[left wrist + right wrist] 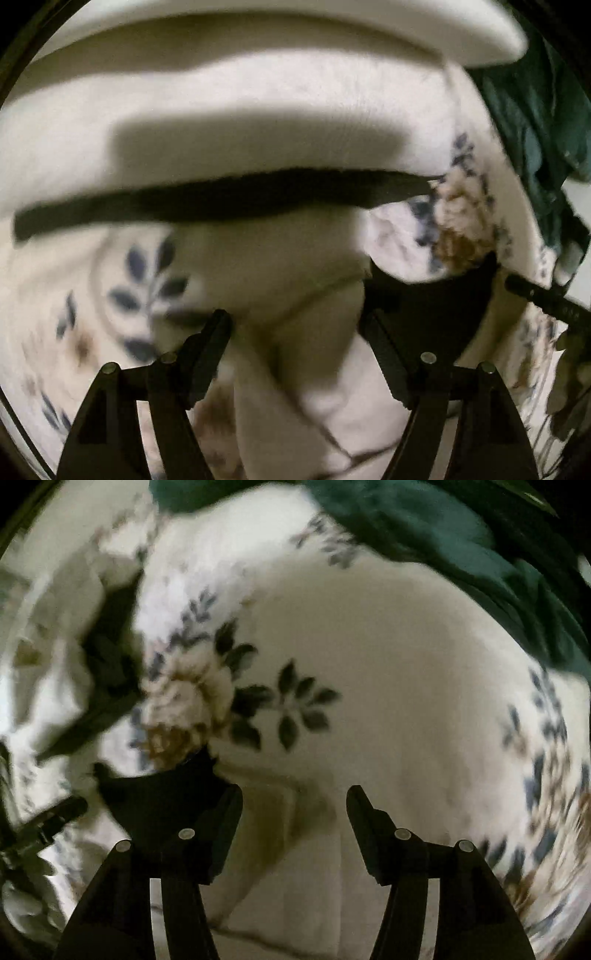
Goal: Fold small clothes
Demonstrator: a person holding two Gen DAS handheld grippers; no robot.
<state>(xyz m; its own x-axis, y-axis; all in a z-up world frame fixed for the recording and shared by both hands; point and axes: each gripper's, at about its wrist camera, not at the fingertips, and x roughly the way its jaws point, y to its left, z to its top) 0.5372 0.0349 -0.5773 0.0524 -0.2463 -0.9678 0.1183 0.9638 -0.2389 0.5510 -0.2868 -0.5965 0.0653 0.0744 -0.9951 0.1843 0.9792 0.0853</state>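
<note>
A small white garment (280, 122) with a dark band (207, 201) along its edge lies on a floral bedsheet (122, 284). Its lower white fold (295, 332) reaches between the fingers of my left gripper (297, 325), which is open just above it. In the right wrist view, my right gripper (293, 801) is open over a white cloth edge (295, 886) on the floral sheet (369, 672). The other gripper shows as a dark shape at the left (51, 823). Both views are motion-blurred.
A dark green cloth (535, 122) lies bunched at the right of the sheet, and shows along the top right in the right wrist view (461, 542). A white pillow or padded edge (295, 33) runs across the far side.
</note>
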